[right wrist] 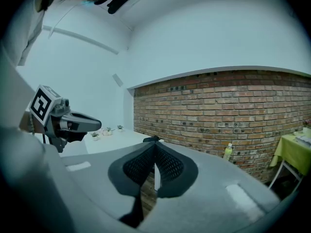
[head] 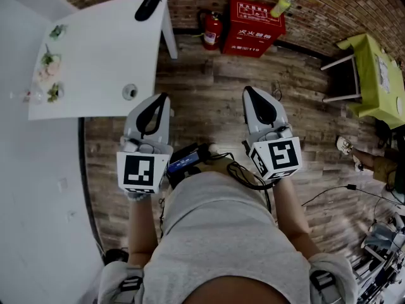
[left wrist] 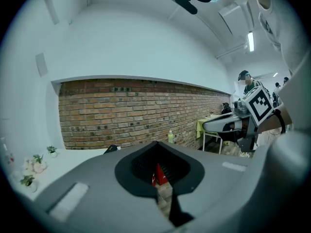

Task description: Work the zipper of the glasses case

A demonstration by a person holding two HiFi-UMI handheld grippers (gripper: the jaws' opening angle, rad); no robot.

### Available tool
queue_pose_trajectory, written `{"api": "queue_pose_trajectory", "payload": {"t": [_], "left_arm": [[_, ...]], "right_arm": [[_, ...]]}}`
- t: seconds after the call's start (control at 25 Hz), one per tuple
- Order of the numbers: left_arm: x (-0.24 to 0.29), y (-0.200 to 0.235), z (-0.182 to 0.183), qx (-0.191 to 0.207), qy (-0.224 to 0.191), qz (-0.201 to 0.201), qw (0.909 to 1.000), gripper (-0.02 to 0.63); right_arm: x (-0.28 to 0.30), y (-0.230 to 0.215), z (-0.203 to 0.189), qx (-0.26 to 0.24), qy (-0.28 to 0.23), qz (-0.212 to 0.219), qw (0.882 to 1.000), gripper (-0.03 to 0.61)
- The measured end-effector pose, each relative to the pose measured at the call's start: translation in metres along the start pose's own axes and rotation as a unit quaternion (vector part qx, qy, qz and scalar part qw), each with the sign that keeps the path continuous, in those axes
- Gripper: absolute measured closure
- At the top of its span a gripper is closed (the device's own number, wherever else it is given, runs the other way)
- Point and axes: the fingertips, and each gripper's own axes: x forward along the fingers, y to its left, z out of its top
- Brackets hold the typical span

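Observation:
The black glasses case lies at the far corner of the white table; it shows small as a dark shape in the left gripper view and the right gripper view. My left gripper hangs over the wooden floor just off the table's near edge, jaws shut with nothing in them. My right gripper is level with it further right, also shut and empty. Both are far short of the case. Each gripper sees the other: the right gripper and the left gripper.
Small plants and a round object sit on the table. By the brick wall stand a fire extinguisher and a red fire box with a bottle on top. A green table is at right; cables lie on the floor.

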Motion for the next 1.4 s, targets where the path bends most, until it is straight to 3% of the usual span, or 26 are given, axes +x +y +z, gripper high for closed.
{"api": "queue_pose_trajectory", "payload": {"t": [0.24,0.36,0.52,0.64,1.04,1.4], "left_arm": [[0.000,0.000,-0.005,-0.014,0.010,0.012,0.9998,0.607],[0.001,-0.002,-0.005,-0.021,0.015,0.013,0.9996,0.535],[0.001,-0.005,-0.002,-0.026,0.011,0.024,0.9993,0.492],[0.000,-0.009,0.001,-0.026,0.014,0.033,0.9990,0.485],[0.000,-0.021,-0.005,-0.025,0.024,0.071,0.9968,0.485],[0.007,-0.031,-0.005,-0.030,0.019,0.090,0.9953,0.484]], "right_arm": [[-0.001,0.000,-0.001,-0.022,0.006,-0.001,1.000,0.575],[-0.002,-0.001,0.001,-0.014,-0.001,0.004,1.000,0.568],[-0.001,-0.002,0.001,-0.004,-0.003,0.020,1.000,0.497],[-0.001,-0.004,0.002,-0.001,-0.008,0.031,0.999,0.465],[-0.002,-0.018,-0.007,-0.001,-0.006,0.060,0.998,0.465],[-0.015,-0.037,-0.014,-0.007,-0.009,0.061,0.998,0.466]]}}
